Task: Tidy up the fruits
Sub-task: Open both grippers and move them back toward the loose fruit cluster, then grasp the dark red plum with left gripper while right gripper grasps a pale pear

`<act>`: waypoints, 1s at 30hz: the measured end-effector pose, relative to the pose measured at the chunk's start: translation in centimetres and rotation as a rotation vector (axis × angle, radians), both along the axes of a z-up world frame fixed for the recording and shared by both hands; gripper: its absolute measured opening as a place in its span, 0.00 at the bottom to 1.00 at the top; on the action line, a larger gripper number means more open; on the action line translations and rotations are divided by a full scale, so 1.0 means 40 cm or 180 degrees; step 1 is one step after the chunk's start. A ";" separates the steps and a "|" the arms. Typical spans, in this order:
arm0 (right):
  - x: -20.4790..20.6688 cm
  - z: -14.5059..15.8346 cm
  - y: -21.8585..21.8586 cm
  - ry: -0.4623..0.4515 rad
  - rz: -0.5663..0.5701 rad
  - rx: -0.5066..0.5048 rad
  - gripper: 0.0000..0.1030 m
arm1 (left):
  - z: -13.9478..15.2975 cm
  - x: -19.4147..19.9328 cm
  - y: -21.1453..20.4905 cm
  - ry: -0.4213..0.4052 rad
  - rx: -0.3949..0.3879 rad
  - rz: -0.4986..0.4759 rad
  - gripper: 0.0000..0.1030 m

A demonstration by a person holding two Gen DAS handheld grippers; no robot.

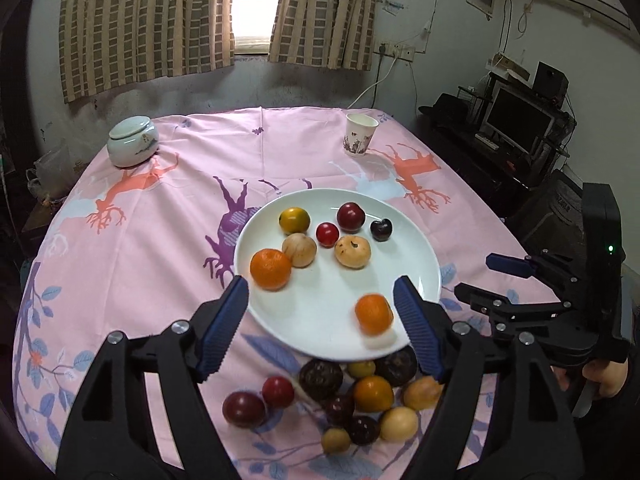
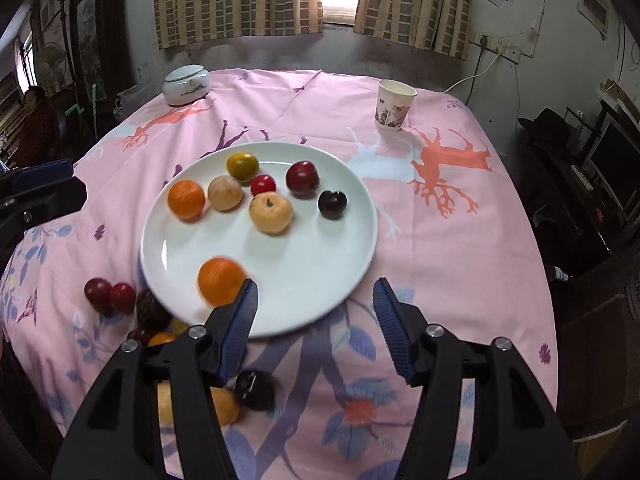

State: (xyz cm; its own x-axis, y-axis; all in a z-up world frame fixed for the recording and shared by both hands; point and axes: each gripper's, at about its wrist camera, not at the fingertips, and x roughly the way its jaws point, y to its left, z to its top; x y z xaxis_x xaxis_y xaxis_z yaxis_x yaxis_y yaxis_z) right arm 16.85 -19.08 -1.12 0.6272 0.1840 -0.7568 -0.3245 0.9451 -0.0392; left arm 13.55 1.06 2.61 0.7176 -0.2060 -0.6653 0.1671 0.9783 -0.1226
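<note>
Hovering wide open and empty, the left hand-held gripper (image 1: 322, 300) frames a blurred orange (image 1: 374, 314) on the white plate (image 1: 320, 340) just ahead; loose fruits (image 1: 340, 396) wait on the table beneath it, while the right hand-held gripper (image 2: 316, 300) is also spread empty.

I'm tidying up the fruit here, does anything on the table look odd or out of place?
One orange sits blurred near the front of the white plate, apart from the other seven fruits grouped farther back, as if rolling. A pile of fruit lies loose on the tablecloth by the plate's near rim. Nothing looks spilled or damaged.
</note>
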 end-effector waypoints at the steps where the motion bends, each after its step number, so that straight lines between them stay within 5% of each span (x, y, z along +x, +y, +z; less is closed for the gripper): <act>1: -0.036 -0.002 -0.004 -0.0004 0.0000 0.0026 0.59 | -0.003 -0.029 0.007 -0.0014 -0.0028 0.0001 0.75; 13: -0.263 -0.087 0.017 0.0256 -0.0028 0.0493 0.59 | -0.167 -0.261 0.044 0.0291 0.0067 0.0111 0.79; 30: -0.178 -0.172 0.060 0.0414 -0.0158 0.0674 0.59 | -0.206 -0.275 0.121 0.0394 -0.0066 0.0297 0.79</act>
State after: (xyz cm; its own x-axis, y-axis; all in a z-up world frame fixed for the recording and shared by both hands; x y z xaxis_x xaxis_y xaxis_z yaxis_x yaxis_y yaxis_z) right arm 9.74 -16.67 -8.02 0.5393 0.3184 -0.7796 -0.2667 0.9427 0.2005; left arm 2.56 5.91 -5.63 0.6470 -0.1567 -0.7462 0.0579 0.9859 -0.1569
